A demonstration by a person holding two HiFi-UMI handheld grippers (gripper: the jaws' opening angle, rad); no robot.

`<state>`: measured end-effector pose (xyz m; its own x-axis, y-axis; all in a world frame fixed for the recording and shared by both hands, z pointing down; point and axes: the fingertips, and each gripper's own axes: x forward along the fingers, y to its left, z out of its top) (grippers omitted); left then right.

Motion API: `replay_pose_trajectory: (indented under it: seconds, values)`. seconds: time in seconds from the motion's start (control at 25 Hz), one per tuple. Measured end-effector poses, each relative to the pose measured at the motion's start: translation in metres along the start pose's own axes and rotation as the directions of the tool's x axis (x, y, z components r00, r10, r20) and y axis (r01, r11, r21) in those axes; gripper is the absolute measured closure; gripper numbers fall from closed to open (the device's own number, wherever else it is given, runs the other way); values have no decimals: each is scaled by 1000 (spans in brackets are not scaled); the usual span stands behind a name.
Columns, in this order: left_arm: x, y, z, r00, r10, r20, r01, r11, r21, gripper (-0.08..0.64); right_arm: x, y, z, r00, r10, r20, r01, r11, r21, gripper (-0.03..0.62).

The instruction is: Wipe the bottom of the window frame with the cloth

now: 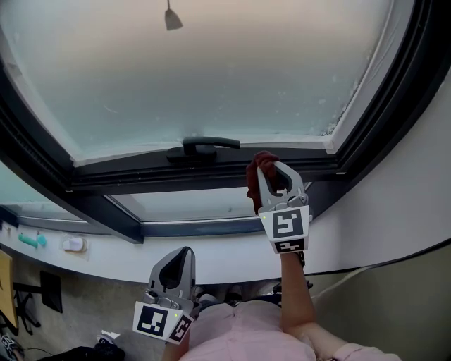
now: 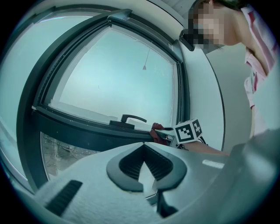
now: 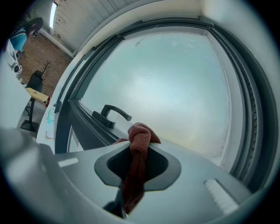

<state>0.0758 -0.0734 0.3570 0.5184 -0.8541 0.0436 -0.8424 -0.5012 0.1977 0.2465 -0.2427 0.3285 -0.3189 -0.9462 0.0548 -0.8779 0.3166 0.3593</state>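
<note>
A reddish-brown cloth (image 1: 261, 163) is bunched between the fingers of my right gripper (image 1: 272, 171), which is shut on it. The cloth touches the dark bottom rail of the window frame (image 1: 141, 176), just right of the black handle (image 1: 206, 145). In the right gripper view the cloth (image 3: 139, 135) hangs down through the jaws, with the handle (image 3: 114, 113) to its left. My left gripper (image 1: 181, 257) hangs low below the white sill, shut and holding nothing. From the left gripper view, the cloth (image 2: 156, 131) and the right gripper's marker cube (image 2: 189, 130) show near the frame's right corner.
Frosted glass (image 1: 211, 70) fills the sash, and a pull-cord toggle (image 1: 173, 20) hangs at the top. A lower pane (image 1: 183, 204) sits above a white sill (image 1: 211, 257). A turquoise item (image 1: 32, 240) and a small white one (image 1: 74, 245) lie on it. White wall (image 1: 409, 197) bounds the right.
</note>
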Motion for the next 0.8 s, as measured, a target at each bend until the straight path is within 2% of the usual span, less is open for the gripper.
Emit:
replay_pose_trajectory:
  seconds: [0.8]
  values:
    - [9,-12,-3,1000,-13,-2,13,1000,3,558,-11,-30,-12,999,-35,-4,36,999,21,529]
